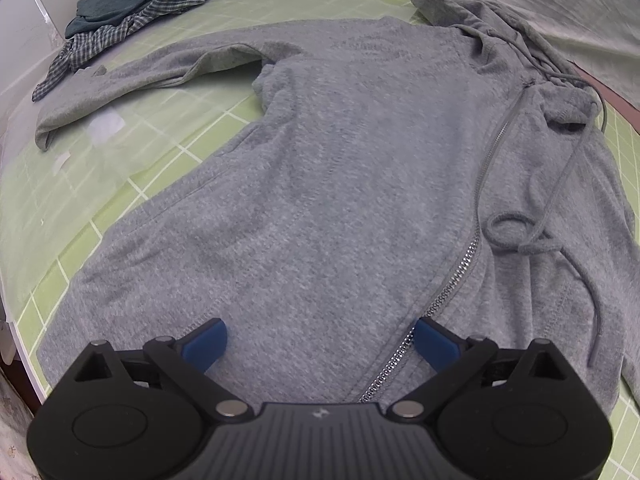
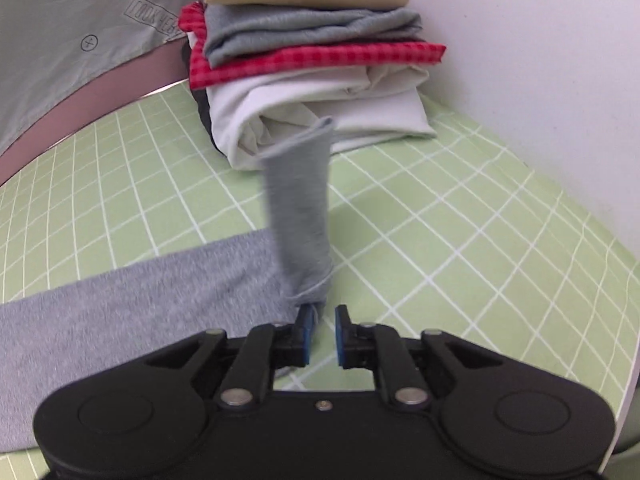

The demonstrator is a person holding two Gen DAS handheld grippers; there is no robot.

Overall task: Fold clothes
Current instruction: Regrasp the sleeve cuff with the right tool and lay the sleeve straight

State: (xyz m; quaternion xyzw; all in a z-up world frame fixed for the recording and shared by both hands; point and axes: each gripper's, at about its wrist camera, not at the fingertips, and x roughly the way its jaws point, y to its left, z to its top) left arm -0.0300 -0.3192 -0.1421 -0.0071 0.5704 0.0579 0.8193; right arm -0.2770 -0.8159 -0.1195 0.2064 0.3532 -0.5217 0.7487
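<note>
A grey zip hoodie (image 1: 340, 168) lies spread front-up on the green grid mat (image 1: 132, 160), its hem near me, one sleeve stretched left, hood and drawstrings at the right. My left gripper (image 1: 320, 344) is open just above the hem, beside the zipper (image 1: 452, 280). In the right wrist view the hoodie's other sleeve (image 2: 300, 216) hangs blurred in the air, its cuff end away from me. My right gripper (image 2: 322, 336) has its blue pads a small gap apart; the sleeve's near end touches the left pad (image 2: 306, 338) only.
A heap of dark green and plaid clothes (image 1: 132, 4) lies at the mat's far left. A stack of folded clothes (image 2: 312, 64) stands against the white wall (image 2: 540, 80) ahead of the right gripper. A grey sheet (image 2: 80, 32) borders the mat.
</note>
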